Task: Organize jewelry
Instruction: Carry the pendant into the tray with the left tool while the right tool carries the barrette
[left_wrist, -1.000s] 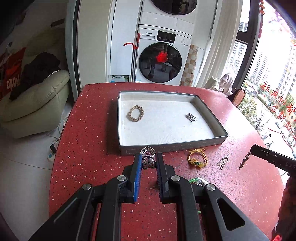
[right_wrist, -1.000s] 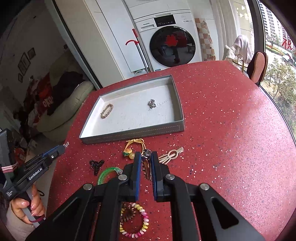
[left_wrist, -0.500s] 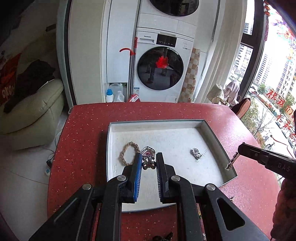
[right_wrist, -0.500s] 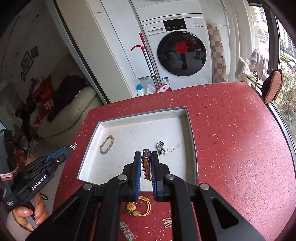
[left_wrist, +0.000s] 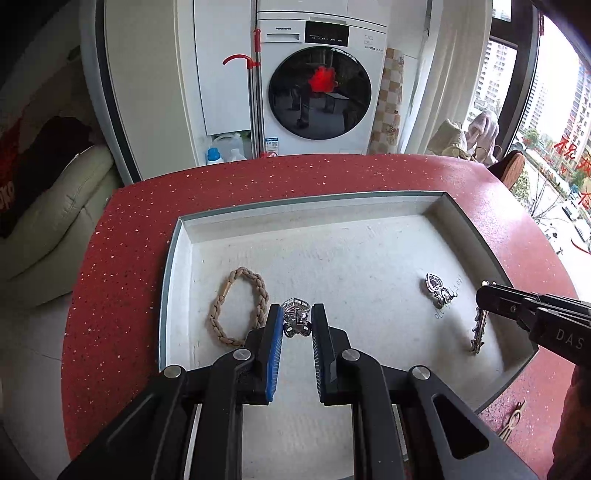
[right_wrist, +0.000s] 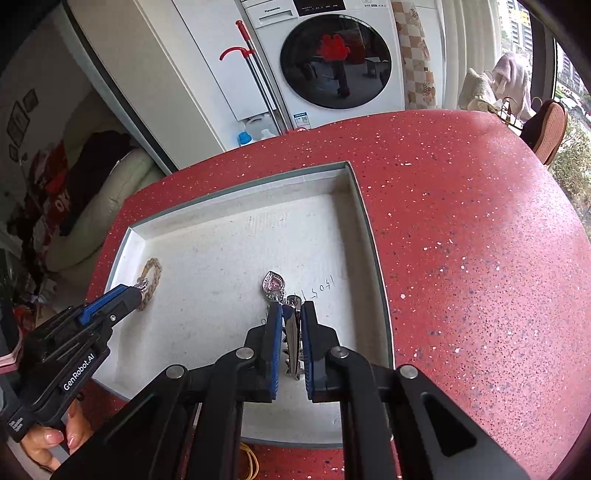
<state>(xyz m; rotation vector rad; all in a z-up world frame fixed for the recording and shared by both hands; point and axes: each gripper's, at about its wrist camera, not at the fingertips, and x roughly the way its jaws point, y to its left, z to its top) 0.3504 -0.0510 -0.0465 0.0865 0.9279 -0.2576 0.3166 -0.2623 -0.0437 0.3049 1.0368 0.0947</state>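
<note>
We see a red speckled table (left_wrist: 122, 236) whose near edge is cut off by the gripper bodies in both views. On it sits a shallow grey tray (left_wrist: 173, 251) with a white floor; its near wall is hidden behind the grippers. Beyond the table stands a white washing machine (left_wrist: 317, 81), its top cut off by the frame.

The left gripper (left_wrist: 297, 325) hangs over the left half of the tray, jaws narrowly parted and clamped on a silver filigree ring (left_wrist: 295, 314). We cannot tell whether the ring touches the tray floor. Just left of it, a braided tan bracelet (left_wrist: 236, 306) lies flat on the tray floor, its lower loop partly hidden by the left finger.

The right gripper (right_wrist: 291, 321) is over the right half of the tray, jaws almost fully closed on a slim metal hair clip (right_wrist: 293, 339) that hangs downward between the pads. Its detail is hard to make out. Just ahead of its tips, a silver heart pendant (right_wrist: 273, 284) rests on the tray floor beside faint handwriting.

At the lower left of the right wrist view, a hand (right_wrist: 51, 439) grips the left gripper's handle, largely cut off. A beige clip (left_wrist: 511, 421) lies on the table outside the tray, partly hidden.
</note>
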